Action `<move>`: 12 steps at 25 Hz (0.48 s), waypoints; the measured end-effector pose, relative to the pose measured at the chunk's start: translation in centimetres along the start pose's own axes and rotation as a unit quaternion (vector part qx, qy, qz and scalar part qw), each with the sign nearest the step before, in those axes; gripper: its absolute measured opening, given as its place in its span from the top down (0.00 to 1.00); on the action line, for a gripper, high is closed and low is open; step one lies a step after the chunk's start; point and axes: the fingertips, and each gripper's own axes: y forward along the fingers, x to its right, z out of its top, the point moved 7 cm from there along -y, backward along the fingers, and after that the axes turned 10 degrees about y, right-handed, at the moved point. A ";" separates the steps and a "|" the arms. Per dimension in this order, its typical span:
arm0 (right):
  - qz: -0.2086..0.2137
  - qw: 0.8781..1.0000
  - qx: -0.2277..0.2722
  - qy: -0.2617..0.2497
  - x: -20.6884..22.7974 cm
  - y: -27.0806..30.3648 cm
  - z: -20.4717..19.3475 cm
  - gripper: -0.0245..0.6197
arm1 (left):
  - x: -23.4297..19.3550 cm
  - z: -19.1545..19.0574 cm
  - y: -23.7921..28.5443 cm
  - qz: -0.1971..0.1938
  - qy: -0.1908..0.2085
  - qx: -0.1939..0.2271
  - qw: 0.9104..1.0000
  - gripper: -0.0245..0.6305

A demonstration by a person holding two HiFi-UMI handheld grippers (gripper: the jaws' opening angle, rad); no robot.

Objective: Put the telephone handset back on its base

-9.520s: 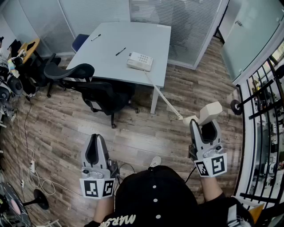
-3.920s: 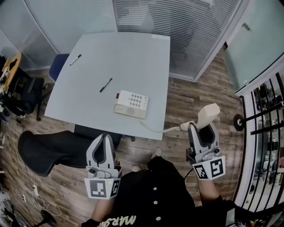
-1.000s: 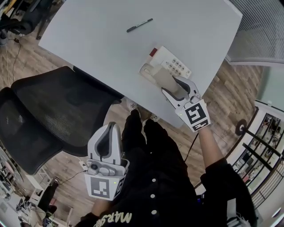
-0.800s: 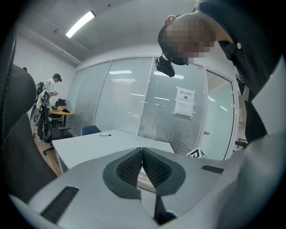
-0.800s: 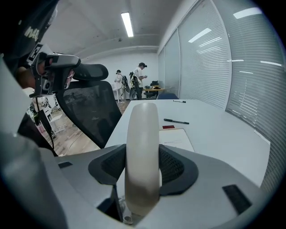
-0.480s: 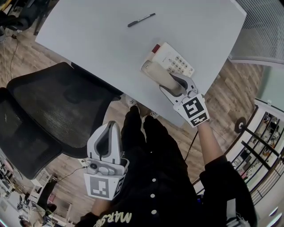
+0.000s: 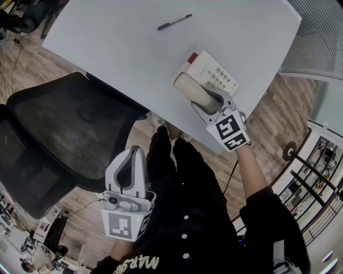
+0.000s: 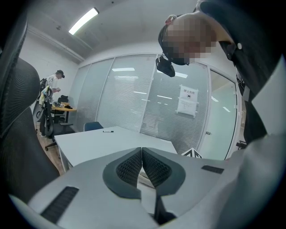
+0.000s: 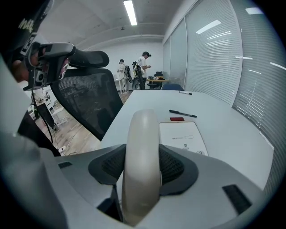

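The handset (image 9: 142, 147) is smooth cream plastic with a soft sheen, and the base (image 7: 214, 75) is a similar pale plastic, rather more matt. The surface (image 7: 107, 43) looks like smooth, matt pale-grey laminate, the chair (image 7: 59, 134) is black woven mesh, and the floor (image 7: 273, 115) shows grained wood planks. The left gripper (image 8: 142, 154) and right gripper (image 7: 206, 100) are matt grey plastic with black ribbed pads (image 9: 173, 167).

A pale grey table (image 7: 107, 48) is standing on wood-plank flooring (image 7: 278, 112), a black mesh office chair (image 7: 59, 134) sitting at its near left, while ceiling strip lights (image 9: 130, 12) are glowing over blind-covered glass partitions (image 9: 214, 58).
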 end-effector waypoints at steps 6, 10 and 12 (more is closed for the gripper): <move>-0.001 1.000 -0.016 0.006 0.3 0.6 0.0 0.60 | -0.2 -0.2 0.2 0.000 -0.004 -0.003 1.000 0.94; -0.001 1.000 -0.020 0.006 0.3 0.8 0.0 0.60 | -0.3 -0.3 0.3 -0.001 -0.006 -0.004 1.000 0.94; 0.000 1.000 -0.022 0.009 0.4 0.8 0.1 0.60 | -0.4 -0.4 0.3 -0.002 -0.006 -0.005 1.000 0.94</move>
